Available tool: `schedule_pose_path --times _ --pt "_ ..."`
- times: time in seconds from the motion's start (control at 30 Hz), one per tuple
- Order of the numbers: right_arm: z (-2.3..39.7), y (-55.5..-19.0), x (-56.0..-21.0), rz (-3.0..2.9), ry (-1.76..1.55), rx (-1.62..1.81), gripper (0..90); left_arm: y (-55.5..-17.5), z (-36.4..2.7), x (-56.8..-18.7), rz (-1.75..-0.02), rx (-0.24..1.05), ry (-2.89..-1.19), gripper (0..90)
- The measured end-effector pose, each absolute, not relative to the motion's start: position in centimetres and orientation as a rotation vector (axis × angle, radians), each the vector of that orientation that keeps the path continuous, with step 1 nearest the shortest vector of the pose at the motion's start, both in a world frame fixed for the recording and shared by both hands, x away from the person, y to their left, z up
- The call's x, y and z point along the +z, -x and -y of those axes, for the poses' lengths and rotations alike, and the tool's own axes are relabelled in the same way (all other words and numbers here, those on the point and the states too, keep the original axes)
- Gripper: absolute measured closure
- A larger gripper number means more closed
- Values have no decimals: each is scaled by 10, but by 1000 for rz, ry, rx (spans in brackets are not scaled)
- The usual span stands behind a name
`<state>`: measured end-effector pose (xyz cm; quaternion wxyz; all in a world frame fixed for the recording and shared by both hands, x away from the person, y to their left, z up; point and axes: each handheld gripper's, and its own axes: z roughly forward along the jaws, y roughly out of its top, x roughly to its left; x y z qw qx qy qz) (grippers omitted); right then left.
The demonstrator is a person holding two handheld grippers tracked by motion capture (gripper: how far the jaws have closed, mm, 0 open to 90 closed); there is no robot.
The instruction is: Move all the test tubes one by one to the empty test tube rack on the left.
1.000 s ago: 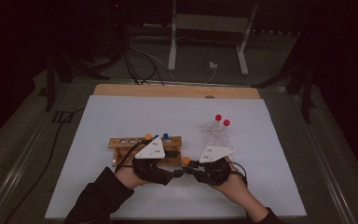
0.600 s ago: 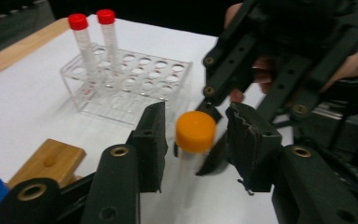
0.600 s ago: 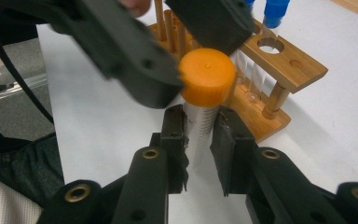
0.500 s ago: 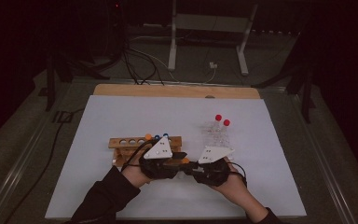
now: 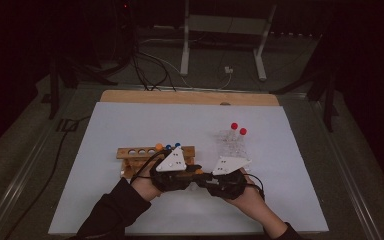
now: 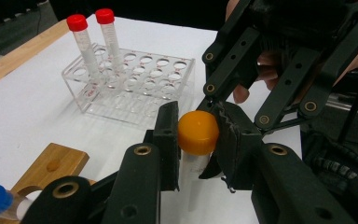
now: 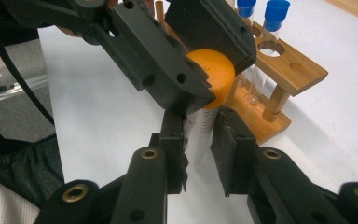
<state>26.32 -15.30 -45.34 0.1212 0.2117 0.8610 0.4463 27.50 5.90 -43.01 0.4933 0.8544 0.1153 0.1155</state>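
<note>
A clear tube with an orange cap (image 6: 198, 133) is held between both grippers near the table's front middle. My left gripper (image 6: 198, 128) is shut on the orange cap (image 7: 213, 77); its jaws have just been closing with the cap between them. My right gripper (image 7: 200, 133) is shut on the tube's clear body (image 7: 199, 140) below the cap. In the high view the left gripper (image 5: 192, 174) and right gripper (image 5: 206, 177) meet tip to tip at the orange cap (image 5: 198, 171).
A wooden tube rack (image 5: 130, 152) stands just behind the left hand, holding two blue-capped tubes (image 7: 277, 11) and an orange-capped one (image 5: 158, 146). A clear plastic rack (image 6: 135, 100) with two red-capped tubes (image 6: 78, 23) stands behind the right hand.
The left gripper has shifted right towards the right gripper and closed its jaws around the orange cap. The right gripper has stayed still with the tube.
</note>
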Motion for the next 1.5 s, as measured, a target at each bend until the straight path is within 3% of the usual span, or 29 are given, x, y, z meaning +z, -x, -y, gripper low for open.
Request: schedule_pose_path --times 0.1,0.67,1.07,1.5 --pt "153 -263 -454 -2516 -615 1283 637 -275 -62 -426 -280 290 -2061 719" --pt "158 -263 -447 -2469 -641 1364 358 -269 -95 -404 -316 358 -2038 719" --pt "160 -266 -446 -2471 -680 1406 41 -269 -126 -386 -380 448 -1974 719" --pt "168 -269 -443 -2452 -700 1477 0 -279 -163 -377 -485 537 -1950 719"
